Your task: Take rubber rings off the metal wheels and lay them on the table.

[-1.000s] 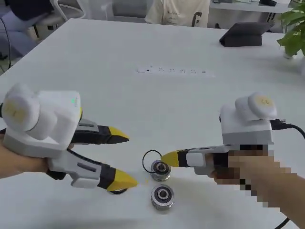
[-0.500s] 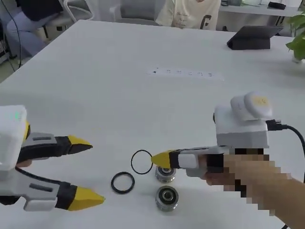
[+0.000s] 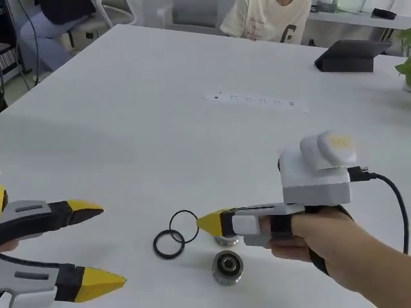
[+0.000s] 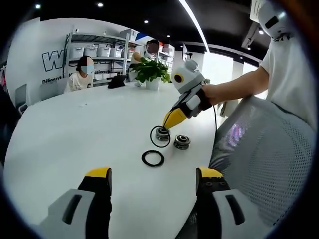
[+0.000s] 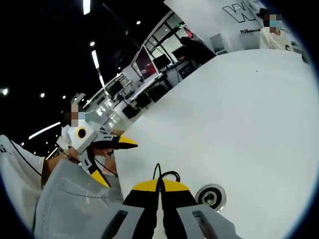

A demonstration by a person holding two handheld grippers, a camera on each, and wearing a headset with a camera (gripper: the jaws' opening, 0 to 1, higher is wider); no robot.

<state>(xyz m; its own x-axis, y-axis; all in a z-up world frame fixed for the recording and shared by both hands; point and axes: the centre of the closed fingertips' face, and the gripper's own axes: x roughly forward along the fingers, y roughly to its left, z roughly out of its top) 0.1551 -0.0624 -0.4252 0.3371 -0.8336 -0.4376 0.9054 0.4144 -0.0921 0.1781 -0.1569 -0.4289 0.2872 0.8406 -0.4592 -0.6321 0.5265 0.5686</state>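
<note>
The right gripper reaches in from 3 o'clock in the head view, its yellow-tipped jaws pressed together on a thin rubber ring. The ring hangs out from the tips toward 9 o'clock, low over the white bench. In the right gripper view the jaws meet with no gap, and the ring's black loop pokes up between them.

Under that gripper's tips stands one metal wheel, partly hidden by them. Whether the thin ring touches it, I cannot tell. A second metal wheel sits just beside the first, at its 6 o'clock, in plain sight.

A thicker rubber ring lies flat on the bench, at about 8 o'clock of the held ring and overlapping it in the head view — apart from both wheels.

The left gripper enters from 8 o'clock, jaws spread wide with nothing between them. It is well short of the rings. In the left gripper view the thicker ring lies ahead at 12 o'clock.

A power strip lies farther off, toward 12 o'clock.
</note>
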